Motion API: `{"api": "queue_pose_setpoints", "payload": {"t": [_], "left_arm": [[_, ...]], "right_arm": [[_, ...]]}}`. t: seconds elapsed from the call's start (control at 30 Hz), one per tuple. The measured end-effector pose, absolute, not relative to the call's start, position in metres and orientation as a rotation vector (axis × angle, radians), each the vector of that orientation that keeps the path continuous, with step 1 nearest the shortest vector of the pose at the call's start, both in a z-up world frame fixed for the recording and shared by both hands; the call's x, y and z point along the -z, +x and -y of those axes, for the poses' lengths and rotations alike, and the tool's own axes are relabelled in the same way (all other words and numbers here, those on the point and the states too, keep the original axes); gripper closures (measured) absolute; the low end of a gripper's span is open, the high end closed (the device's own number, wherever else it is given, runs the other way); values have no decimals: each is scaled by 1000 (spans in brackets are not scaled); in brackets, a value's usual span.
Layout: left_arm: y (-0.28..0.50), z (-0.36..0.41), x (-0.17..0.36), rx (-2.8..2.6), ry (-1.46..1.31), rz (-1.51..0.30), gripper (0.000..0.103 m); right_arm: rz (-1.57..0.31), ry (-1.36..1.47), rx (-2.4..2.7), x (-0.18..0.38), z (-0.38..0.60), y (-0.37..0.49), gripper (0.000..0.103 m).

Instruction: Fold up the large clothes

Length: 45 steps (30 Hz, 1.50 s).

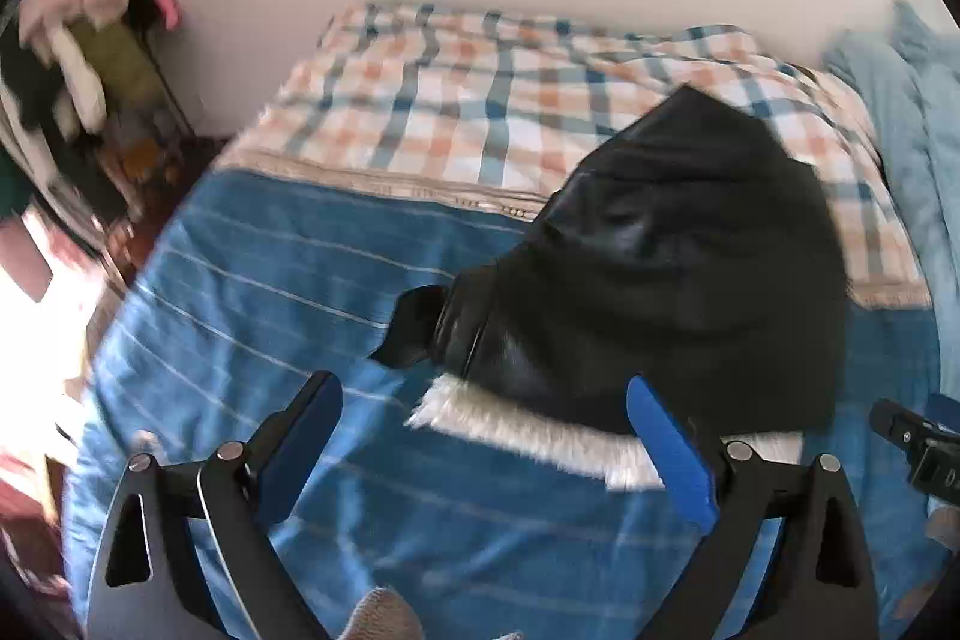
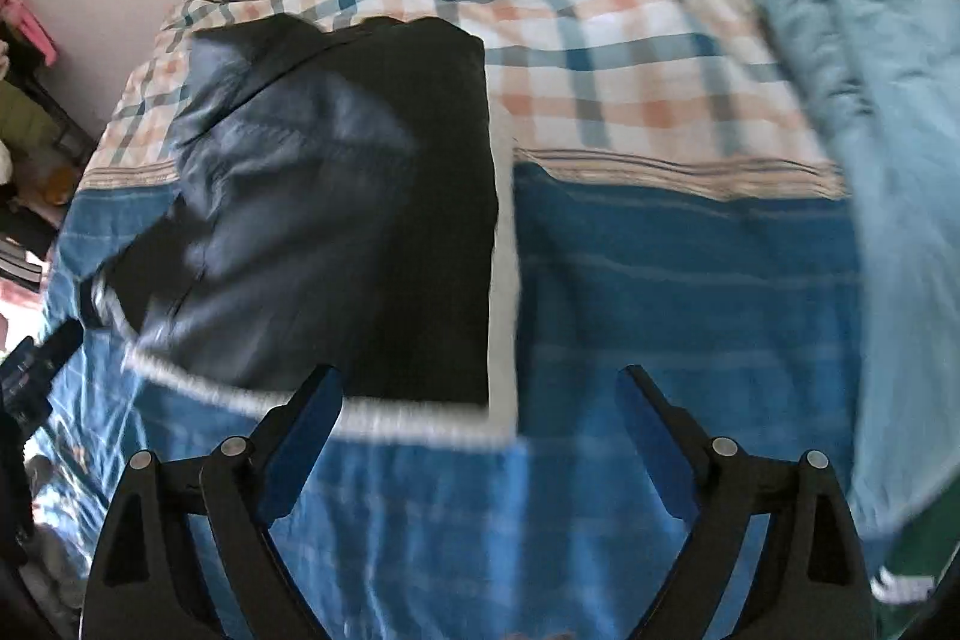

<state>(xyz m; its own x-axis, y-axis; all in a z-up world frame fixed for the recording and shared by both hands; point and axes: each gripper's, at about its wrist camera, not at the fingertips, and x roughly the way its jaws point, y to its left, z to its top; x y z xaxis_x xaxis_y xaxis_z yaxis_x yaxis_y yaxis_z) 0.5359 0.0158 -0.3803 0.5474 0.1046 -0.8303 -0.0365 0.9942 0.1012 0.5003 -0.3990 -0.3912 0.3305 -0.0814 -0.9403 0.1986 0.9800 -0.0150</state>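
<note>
A black shiny jacket with white fleece lining lies partly folded on the bed, in the left wrist view (image 1: 672,268) and in the right wrist view (image 2: 336,220). Its white lining edge (image 1: 540,430) faces me. A sleeve cuff (image 1: 411,328) sticks out to the left. My left gripper (image 1: 486,400) is open and empty, just in front of the lining edge. My right gripper (image 2: 480,388) is open and empty, over the jacket's near right corner (image 2: 498,418). The right gripper's tip shows at the edge of the left view (image 1: 912,436).
The bed has a blue striped cover (image 1: 288,292) and a checked orange-blue quilt (image 1: 480,87) toward the wall. A light blue blanket (image 2: 870,69) is bunched at the right. Shelves with clutter (image 1: 90,87) stand left of the bed.
</note>
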Motion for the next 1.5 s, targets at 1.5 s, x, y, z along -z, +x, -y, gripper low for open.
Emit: {"api": "queue_pose_setpoints", "payload": {"t": [1.5], "left_arm": [[100,-24,-11,28,68,-632,5]], "right_arm": [[-696,38,253,-177,271,-54,7]]}}
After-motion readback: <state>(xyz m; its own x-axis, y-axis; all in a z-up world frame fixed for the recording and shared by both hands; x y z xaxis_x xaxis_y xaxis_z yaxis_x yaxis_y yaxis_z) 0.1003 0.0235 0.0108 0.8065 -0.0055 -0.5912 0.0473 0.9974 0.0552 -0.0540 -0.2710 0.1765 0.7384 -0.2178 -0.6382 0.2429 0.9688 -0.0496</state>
